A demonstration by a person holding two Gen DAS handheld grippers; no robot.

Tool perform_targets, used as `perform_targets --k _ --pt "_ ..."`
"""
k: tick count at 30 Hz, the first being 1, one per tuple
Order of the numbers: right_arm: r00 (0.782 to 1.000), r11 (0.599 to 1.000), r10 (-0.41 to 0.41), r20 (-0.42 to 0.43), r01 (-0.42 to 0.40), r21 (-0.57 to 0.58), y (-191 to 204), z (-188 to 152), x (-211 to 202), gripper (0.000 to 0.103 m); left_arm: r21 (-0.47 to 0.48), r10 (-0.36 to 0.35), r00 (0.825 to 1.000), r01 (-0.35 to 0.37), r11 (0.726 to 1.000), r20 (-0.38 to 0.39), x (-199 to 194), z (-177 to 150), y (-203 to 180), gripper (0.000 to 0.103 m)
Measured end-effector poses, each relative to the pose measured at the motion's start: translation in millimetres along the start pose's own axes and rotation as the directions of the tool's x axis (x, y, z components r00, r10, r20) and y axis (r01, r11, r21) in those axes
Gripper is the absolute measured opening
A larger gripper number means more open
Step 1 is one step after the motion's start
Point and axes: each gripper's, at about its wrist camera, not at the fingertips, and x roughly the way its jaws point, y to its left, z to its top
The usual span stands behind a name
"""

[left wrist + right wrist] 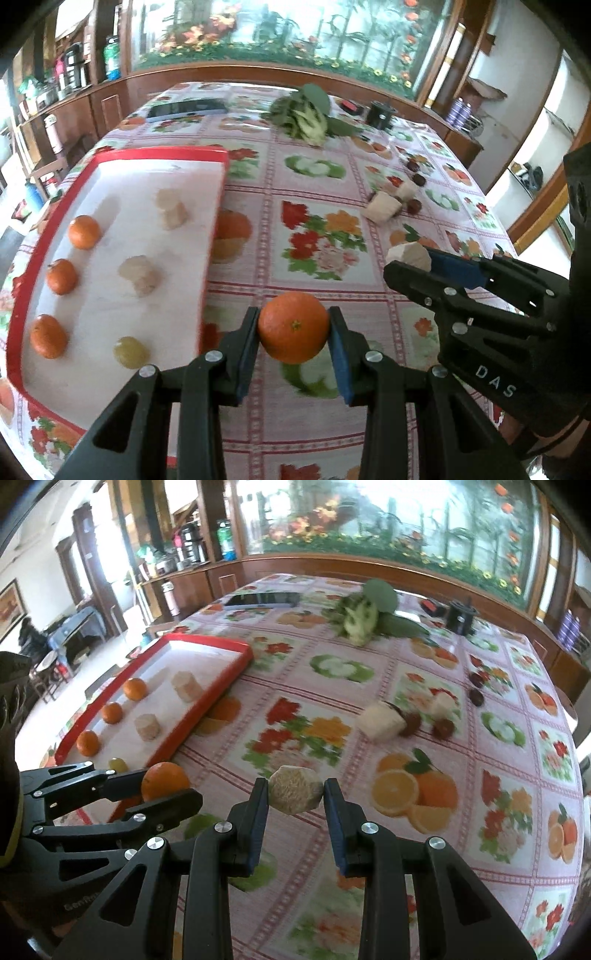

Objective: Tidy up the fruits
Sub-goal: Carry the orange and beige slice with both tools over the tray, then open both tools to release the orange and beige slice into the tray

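Orange [293,332] clamped between left jaws, pale chunk [294,789] between right jaws

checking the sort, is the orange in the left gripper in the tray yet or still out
Out: the orange is clamped in the left gripper, beside the red tray.

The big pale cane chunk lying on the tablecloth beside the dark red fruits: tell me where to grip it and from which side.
Grip the pale cane chunk across its rounded flanks, at mid-length, coming down from above. It lies on its side with one cut end towards the camera, so the curved sides are probably free. Come in from the end away from the dark red fruits, which crowd the other end.
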Motion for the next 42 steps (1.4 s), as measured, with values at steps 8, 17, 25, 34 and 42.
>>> perform_targets --k 8,17,25,34,42 --pt "0.998 0.994 0.060 -0.002 -0.060 -0.095 45.6 19.5 12.1 0.029 -0.084 0.059 0.998 -0.057 0.995 0.022 -14.8 0.7 45.3 0.039" --pt "0.992 0.973 0.123 -0.009 -0.123 -0.197 95.2 40.9 31.9 0.029 -0.193 0.148 0.989 -0.140 0.971 0.029 -29.8 -4.9 104.5 0.039" --pt "0.984 0.954 0.174 -0.040 -0.179 -0.243 121.0 48.3 54.2 0.029 -0.219 0.179 0.984 -0.176 0.960 -0.007 -25.8 -13.9 129.1 0.039" --pt "0.967 0.946 0.229 -0.112 -0.248 -0.210 126.0 36.2 70.7 0.029 -0.197 0.186 0.982 -0.190 0.962 -0.039 -12.5 -18.2 133.0 0.039" --pt "0.965 0.948 0.221 -0.142 -0.247 -0.200 124.0 35.6 83.9 0.029 -0.158 0.218 0.975 -0.223 0.962 -0.049 -4.0 -19.1 131.2 0.039"
